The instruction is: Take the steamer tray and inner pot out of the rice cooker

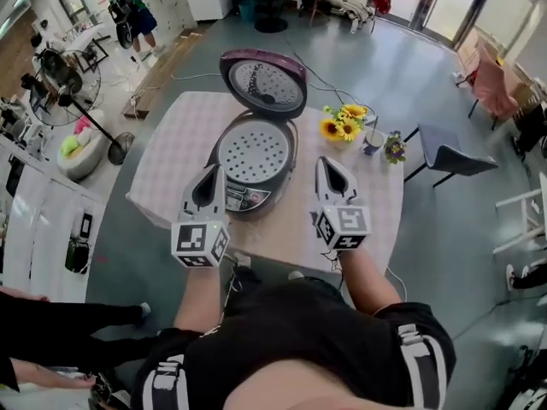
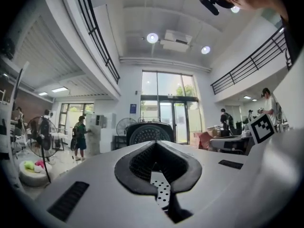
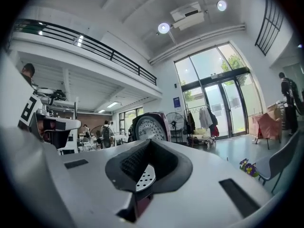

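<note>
The purple rice cooker (image 1: 253,196) stands on the table with its lid (image 1: 263,82) raised. A round perforated steamer tray (image 1: 255,154) sits in its mouth and hides the inner pot. My left gripper (image 1: 216,172) is shut and empty, level at the cooker's near left side. My right gripper (image 1: 326,163) is also shut and empty, just right of the cooker. In the left gripper view the lid (image 2: 149,133) rises ahead and the steamer tray (image 2: 162,190) shows through the jaw notch. The right gripper view shows the lid (image 3: 151,126) and the steamer tray (image 3: 145,177) the same way.
The table (image 1: 175,148) has a pale checked cloth. Sunflowers (image 1: 344,123), a cup (image 1: 373,141) and small purple flowers (image 1: 394,148) stand at its right side. A grey chair (image 1: 451,155) is beyond the table's right edge. A standing fan (image 1: 64,79) and a person (image 1: 130,5) are far left.
</note>
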### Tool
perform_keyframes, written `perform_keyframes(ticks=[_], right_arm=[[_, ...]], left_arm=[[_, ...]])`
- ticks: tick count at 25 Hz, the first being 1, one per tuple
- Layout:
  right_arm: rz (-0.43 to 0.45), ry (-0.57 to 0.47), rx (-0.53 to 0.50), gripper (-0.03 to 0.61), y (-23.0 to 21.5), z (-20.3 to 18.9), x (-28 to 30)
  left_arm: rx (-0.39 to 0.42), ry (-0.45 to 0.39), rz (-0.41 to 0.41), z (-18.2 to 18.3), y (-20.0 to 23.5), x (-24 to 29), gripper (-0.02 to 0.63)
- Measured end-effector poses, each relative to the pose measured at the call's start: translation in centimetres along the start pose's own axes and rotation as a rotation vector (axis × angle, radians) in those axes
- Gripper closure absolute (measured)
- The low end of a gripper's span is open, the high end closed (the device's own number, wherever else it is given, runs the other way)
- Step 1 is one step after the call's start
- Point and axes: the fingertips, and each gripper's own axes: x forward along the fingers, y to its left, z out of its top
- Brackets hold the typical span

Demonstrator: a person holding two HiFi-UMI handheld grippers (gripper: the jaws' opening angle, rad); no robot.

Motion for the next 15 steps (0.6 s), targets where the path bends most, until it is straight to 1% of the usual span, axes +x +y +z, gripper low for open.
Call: perform_keyframes(ticks=[3,7,10,12,15], right_arm=[[-0.075,-0.01,0.005,0.58,0.3,0.0,2.1],[-0.176,-0.029,0.008,0.58,1.5,0.2,4.3],[-0.224,-0.03,0.02,0.58,2.8,0.1,5.2],[-0.24,-0.029,0.02,0.58,3.6,0.0,5.5],[-0.263,-0.022,0.002,0.58,4.0,-0.2,5.5]], left_arm=[[0.011,-0.007,-0.069,0.1,2.4,2.4,0.621],[-0.004,0.002,-0.168,-0.3,5.9,5.2,0.621],[0.002,0.002,-0.204,0.1,8.4,6.4,0.621],[-0.002,0.001,-0.22,0.2,9.8,7.0,0.621],[-0.012,0.017,-0.234,-0.6,10.5,7.6,0.621]])
